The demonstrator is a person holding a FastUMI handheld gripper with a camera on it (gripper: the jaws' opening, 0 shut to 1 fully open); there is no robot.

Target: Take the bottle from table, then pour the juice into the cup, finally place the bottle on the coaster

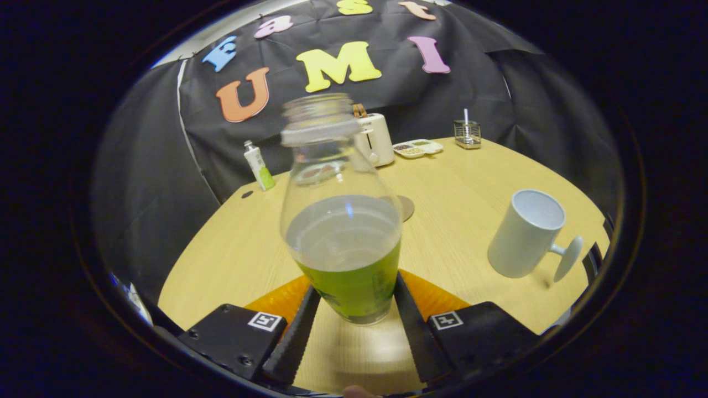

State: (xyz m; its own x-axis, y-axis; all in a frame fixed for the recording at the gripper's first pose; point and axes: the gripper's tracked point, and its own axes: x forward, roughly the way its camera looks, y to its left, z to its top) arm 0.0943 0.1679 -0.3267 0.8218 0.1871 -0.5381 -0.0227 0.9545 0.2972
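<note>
Two fingers of the gripper (351, 309) squeeze the bottle (343, 221) from both sides, down low near its bottom. They are clamped on it, one finger on each side. Holding it low makes sense, because the wide part of the bottle is there and the green juice (354, 287) sits there too, so the heavy part stays between the fingers.

The bottle stands almost straight up, and its open top has no cap. Keeping it straight stops the juice from spilling before it gets to the cup. It looks lifted a bit off the table, with a soft shadow under it, but that is hard to tell for sure. The top of the bottle looks blurry.

The white cup (528, 235) stands off to the right of the fingers, well apart from the bottle, with its handle pointing away to the right. It looks empty, so the pouring is likely not done yet. The round coaster (406, 207) lies flat just behind the bottle, partly hidden by it.

The table (232, 249) is light wood and smooth. Far at the back, near the black cloth wall (144, 182), stand a white toaster (376, 141), a small tray with snacks (417, 148), a little wire holder (467, 134) and a white and green tube (259, 166).
</note>
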